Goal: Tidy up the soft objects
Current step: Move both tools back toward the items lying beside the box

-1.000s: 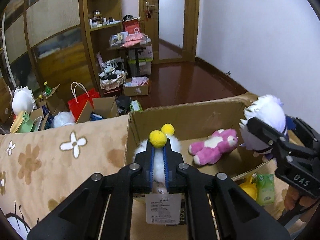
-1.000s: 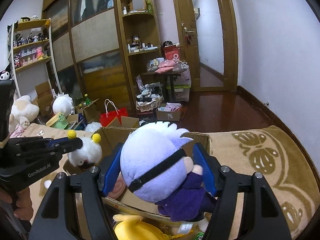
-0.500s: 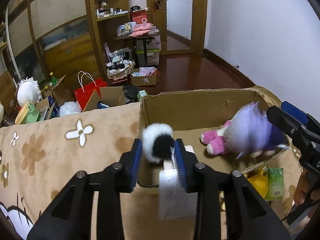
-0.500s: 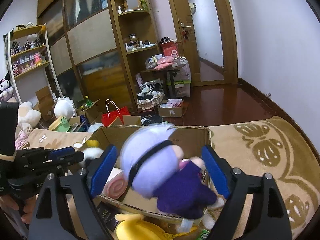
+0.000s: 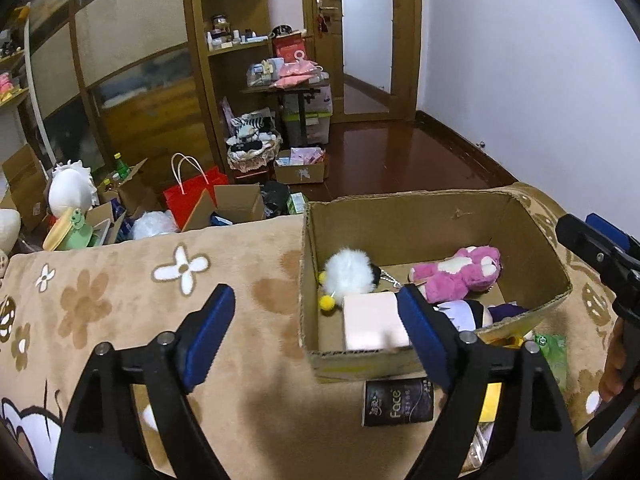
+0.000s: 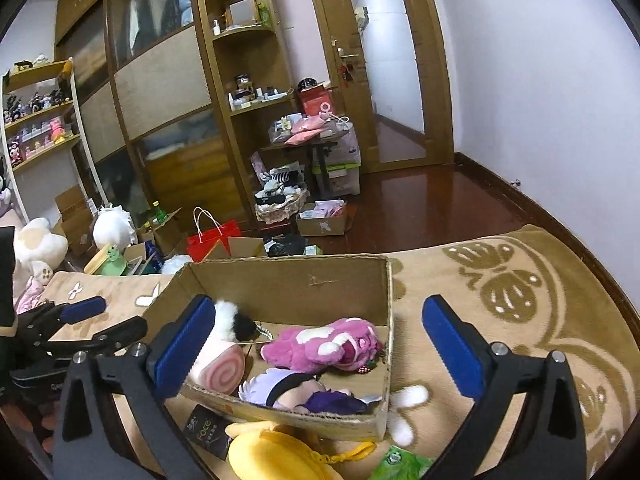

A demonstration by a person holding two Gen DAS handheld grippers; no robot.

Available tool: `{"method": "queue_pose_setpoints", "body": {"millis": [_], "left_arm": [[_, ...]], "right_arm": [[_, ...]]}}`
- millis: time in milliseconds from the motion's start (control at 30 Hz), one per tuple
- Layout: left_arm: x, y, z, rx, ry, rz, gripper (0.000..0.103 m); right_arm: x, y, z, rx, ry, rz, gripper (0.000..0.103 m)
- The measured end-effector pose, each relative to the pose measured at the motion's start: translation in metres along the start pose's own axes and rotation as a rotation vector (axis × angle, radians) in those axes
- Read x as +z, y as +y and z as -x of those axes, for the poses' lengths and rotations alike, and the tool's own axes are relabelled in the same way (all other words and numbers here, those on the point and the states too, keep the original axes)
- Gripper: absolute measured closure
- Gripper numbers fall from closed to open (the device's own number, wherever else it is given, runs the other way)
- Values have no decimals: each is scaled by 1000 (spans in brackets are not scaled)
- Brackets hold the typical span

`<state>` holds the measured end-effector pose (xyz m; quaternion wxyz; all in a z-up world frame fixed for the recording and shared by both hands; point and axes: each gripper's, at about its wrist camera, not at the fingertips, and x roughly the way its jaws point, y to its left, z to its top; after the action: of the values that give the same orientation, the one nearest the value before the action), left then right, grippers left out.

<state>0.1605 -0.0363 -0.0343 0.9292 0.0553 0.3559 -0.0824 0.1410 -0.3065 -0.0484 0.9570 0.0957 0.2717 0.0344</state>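
Brown corrugated cardboard forms the open box [image 6: 348, 280] that rests on a tan plush blanket [image 5: 120, 280] printed with flowers. Inside the box lie four soft items: a white fluffy plush with yellow pom-poms [image 5: 348, 276] at the far left corner, a pink swirl-roll plush [image 6: 222, 370] against the near left wall, a magenta and white plush [image 6: 324, 344] toward the right side, and a doll with pale lilac hair and a dark purple body [image 6: 296, 394] along the near wall. The left gripper [image 5: 316, 332] has its blue-padded jaws spread wide and opening further; nothing is clamped between them, and the pink roll shows only past the right-hand pad, inside the box. The right gripper [image 6: 316, 350] stands with its jaws at full spread, opening, and no item is pressed by either pad; the box contents appear in the gap beyond them. In the left wrist view the right gripper enters at the right edge, with part of a hand [image 5: 618, 364] on its grip. Outside the box, just against its near wall, lie a black tissue pack marked "Face" [image 5: 398, 402], a yellow plush pouch [image 6: 276, 454] and a green packet [image 5: 554, 354]. A white plush paw [image 6: 404, 408] lies on the blanket at the near right corner of the box.
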Motion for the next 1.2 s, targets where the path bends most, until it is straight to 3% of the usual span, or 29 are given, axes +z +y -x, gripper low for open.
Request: {"method": "queue_pose_setpoints", "body": {"millis": [267,633,1000,1200], "left_arm": [[-9,6,37,18,-30,9,5],[-26,4,82,15,-49,10,4],[-47,3,107,24,-19,-1,4],[-54,1,106,18,9,-12,4]], "right_arm": [[1,-3,32,-44,-19,-15,0],[-6,11,79,-140,-28,42,0],[-25,28,116,-148,-32,80,0],[-37,27,117,-140,25,48,0]]}}
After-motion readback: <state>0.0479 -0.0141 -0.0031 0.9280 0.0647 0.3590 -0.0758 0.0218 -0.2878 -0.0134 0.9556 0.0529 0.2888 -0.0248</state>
